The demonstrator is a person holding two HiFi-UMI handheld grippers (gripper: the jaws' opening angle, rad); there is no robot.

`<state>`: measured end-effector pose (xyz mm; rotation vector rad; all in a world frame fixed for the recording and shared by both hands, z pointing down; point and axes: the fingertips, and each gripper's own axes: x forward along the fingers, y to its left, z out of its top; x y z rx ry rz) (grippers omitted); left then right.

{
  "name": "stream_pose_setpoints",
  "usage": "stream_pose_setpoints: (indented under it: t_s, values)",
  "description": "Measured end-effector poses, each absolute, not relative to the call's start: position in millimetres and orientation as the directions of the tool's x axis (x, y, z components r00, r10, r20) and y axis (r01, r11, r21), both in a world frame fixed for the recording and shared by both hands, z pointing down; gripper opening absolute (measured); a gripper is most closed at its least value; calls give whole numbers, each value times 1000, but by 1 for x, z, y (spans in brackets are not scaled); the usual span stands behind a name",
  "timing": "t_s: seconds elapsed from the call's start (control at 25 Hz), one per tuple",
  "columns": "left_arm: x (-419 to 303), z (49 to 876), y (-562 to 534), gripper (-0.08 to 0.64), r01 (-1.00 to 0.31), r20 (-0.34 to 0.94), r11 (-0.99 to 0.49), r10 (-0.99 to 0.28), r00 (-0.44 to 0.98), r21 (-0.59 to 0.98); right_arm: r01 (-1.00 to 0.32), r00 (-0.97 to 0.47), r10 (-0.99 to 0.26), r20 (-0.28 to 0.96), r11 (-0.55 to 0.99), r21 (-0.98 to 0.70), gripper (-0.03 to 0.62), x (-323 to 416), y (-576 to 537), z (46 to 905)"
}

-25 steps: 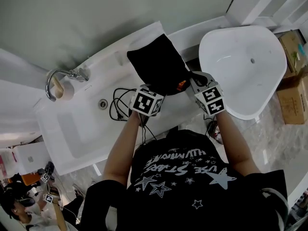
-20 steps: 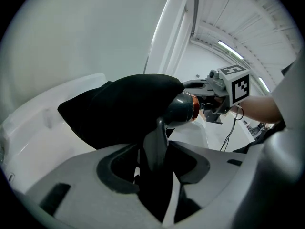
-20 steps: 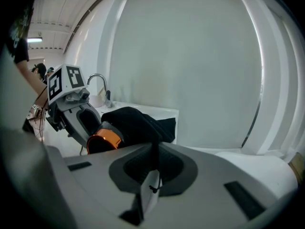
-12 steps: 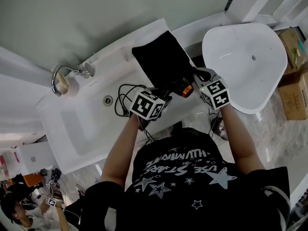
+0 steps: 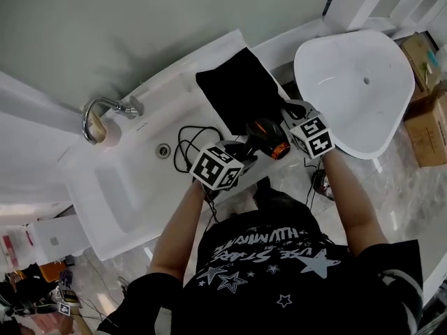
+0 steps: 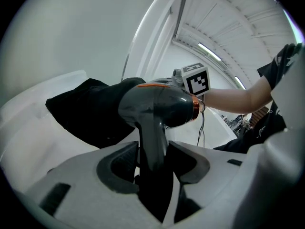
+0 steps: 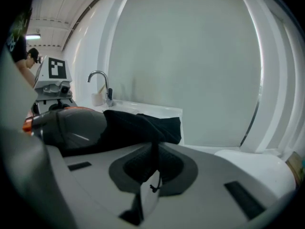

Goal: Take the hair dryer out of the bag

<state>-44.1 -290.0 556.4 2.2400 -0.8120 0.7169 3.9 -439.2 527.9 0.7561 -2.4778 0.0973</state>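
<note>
White washbasin (image 5: 129, 187) against grey wall; faucet (image 5: 98, 110) at left end; black cable (image 5: 181, 144) looped on basin. Left gripper (image 6: 153, 159): jaws part-open, clamped on handle of hair dryer (image 6: 159, 106). Dryer body mostly out, far end overlapped by mouth of black bag (image 5: 237, 89) lying on basin rim. Right gripper (image 7: 151, 166): jaws nearly closed, pinching bag edge. White tub (image 5: 356, 82) at right.
</note>
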Motion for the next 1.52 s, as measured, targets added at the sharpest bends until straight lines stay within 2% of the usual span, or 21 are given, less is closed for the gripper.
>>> stream_pose_setpoints:
  t_s: [0.6, 0.88, 1.12, 1.32, 1.52]
  values:
    - [-40, 527, -217, 204, -586, 567, -705, -313, 762, 399, -599, -654, -558, 511, 795, 102, 26, -8, -406, 525]
    - [-44, 517, -184, 204, -564, 540, -720, -309, 783, 405, -646, -645, -584, 492, 761, 56, 94, 2, -382, 518]
    - [-46, 510, -160, 204, -542, 529, -741, -299, 795, 397, -695, -618, -627, 475, 718, 44, 104, 14, -357, 512]
    - [-52, 502, -142, 203, -531, 504, -756, -311, 806, 382, -758, -586, -691, 424, 652, 15, 104, 30, -333, 496]
    - [-60, 486, -130, 204, -526, 462, -771, -343, 818, 359, -818, -546, -770, 329, 576, -10, 70, 50, -300, 464]
